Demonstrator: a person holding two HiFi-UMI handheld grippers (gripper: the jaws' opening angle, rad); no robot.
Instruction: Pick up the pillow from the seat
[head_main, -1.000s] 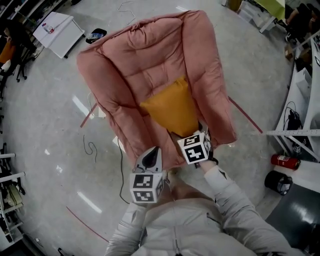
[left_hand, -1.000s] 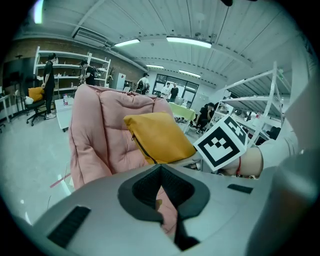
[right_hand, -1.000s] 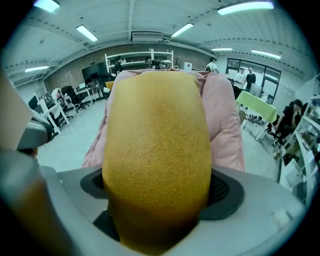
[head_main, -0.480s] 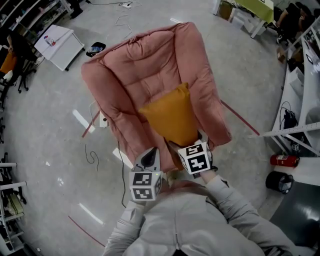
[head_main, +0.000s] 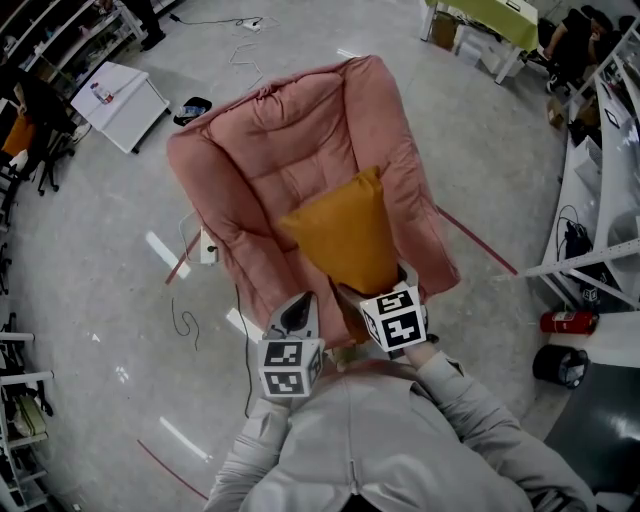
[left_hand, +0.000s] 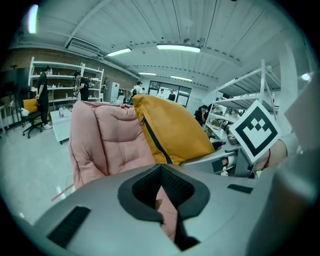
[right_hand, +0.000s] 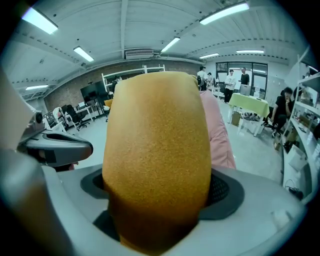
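Note:
An orange pillow stands on end over the seat of a pink padded armchair. My right gripper is shut on the pillow's near end. In the right gripper view the pillow fills the space between the jaws of the right gripper. My left gripper hovers at the chair's front edge, left of the pillow, with nothing in it and its jaws together. The left gripper view shows the pillow to its right against the chair.
On the floor at the far left stands a white table. A cable and red tape lines lie beside the chair. At the right are a red fire extinguisher, a black bin and white shelving.
The pillow has come up from lying on the seat to standing more upright in the right gripper. The left gripper has stayed by the chair's front edge.

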